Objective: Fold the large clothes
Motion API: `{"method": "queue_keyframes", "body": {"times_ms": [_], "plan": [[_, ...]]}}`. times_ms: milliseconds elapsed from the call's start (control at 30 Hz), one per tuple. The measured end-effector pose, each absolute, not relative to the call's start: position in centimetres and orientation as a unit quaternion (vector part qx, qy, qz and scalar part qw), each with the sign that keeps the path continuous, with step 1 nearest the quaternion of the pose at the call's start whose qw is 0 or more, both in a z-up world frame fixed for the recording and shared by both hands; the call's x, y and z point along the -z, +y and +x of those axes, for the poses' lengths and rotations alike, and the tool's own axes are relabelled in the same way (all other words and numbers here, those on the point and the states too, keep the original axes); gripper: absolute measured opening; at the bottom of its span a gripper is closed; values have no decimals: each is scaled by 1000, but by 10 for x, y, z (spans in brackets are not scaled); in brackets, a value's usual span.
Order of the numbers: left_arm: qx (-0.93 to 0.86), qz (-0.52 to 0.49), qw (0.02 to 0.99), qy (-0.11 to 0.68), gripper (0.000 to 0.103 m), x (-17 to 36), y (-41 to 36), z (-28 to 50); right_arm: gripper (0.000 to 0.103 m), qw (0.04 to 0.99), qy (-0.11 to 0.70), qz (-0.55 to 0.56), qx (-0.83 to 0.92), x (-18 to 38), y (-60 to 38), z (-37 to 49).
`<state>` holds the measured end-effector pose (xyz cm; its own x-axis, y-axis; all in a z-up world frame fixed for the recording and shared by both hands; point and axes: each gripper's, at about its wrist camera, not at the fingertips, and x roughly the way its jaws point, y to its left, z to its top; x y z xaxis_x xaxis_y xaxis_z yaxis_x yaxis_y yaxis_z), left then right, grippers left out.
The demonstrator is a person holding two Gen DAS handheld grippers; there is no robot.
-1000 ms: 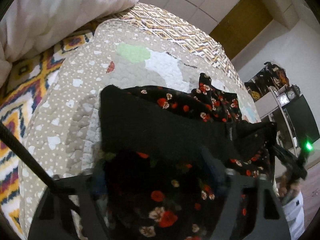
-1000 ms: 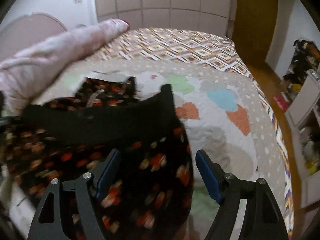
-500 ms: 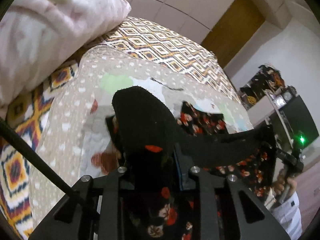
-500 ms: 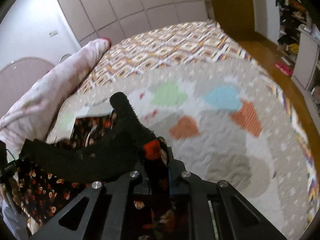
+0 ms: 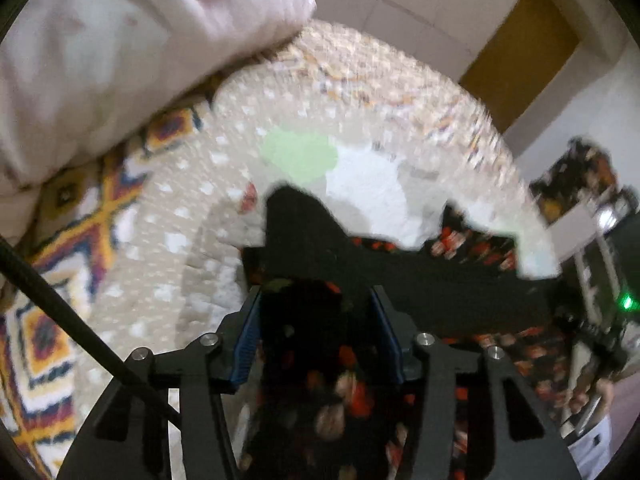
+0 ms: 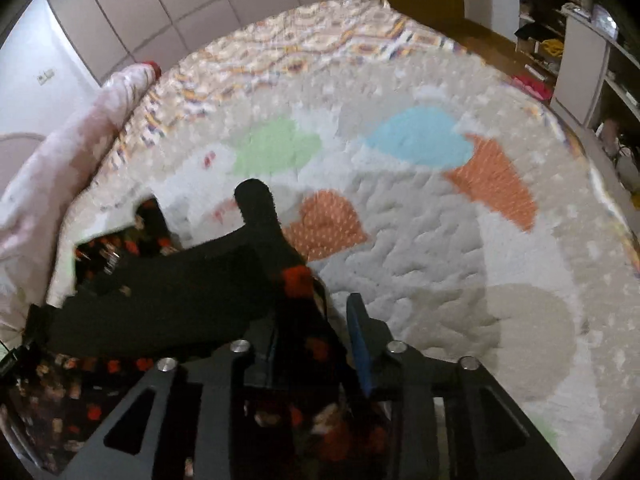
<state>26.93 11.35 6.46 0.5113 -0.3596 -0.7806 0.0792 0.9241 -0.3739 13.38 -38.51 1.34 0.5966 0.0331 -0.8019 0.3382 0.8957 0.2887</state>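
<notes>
A black dress with red and white flowers point(image 5: 420, 276) lies across the quilted bed, its plain black band point(image 6: 160, 300) stretched between my two grippers. My left gripper point(image 5: 316, 296) has its jaws opening; the cloth fills the space between the blue pads point(image 5: 246, 344) and a black corner point(image 5: 292, 216) pokes up past them. On the right gripper point(image 6: 314, 308) the jaws are opening too. The dress rests against its left finger, and a gap shows beside the right blue pad point(image 6: 358, 340). The left wrist view shows the right gripper point(image 5: 592, 344) under a green light.
The pale quilt with coloured patches point(image 6: 440, 260) spreads ahead and to the right. A pink rolled blanket point(image 5: 120, 40) lies along the bed's left side. A black cable point(image 5: 60, 320) crosses the left wrist view. Cluttered shelves point(image 6: 580, 60) stand beyond the bed.
A second ago both grippers stood open over the dress; half a second ago both were shut on its corners. Now both jaws have parted again, the cloth still between them.
</notes>
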Motion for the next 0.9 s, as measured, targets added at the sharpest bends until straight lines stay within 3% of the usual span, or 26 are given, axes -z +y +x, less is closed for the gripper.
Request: {"method": "queue_keyframes", "body": {"times_ms": [133, 267, 633, 667, 700, 733, 900], "plan": [[126, -173, 870, 444, 62, -103, 147, 235, 44, 892, 399, 196, 78, -64, -384, 88], [128, -169, 880, 425, 75, -117, 172, 191, 44, 905, 396, 156, 19, -95, -343, 51], [242, -175, 825, 480, 83, -34, 159, 140, 50, 868, 446, 97, -196, -69, -145, 13], [249, -172, 818, 489, 77, -25, 154, 141, 50, 868, 450, 86, -191, -62, -138, 13], [259, -177, 808, 499, 63, -19, 151, 144, 50, 871, 452, 70, -182, -57, -132, 14], [269, -185, 795, 511, 26, -16, 150, 146, 50, 872, 454, 52, -172, -50, -128, 16], [257, -203, 811, 485, 19, -48, 178, 137, 50, 878, 449, 58, -158, -47, -123, 25]]}}
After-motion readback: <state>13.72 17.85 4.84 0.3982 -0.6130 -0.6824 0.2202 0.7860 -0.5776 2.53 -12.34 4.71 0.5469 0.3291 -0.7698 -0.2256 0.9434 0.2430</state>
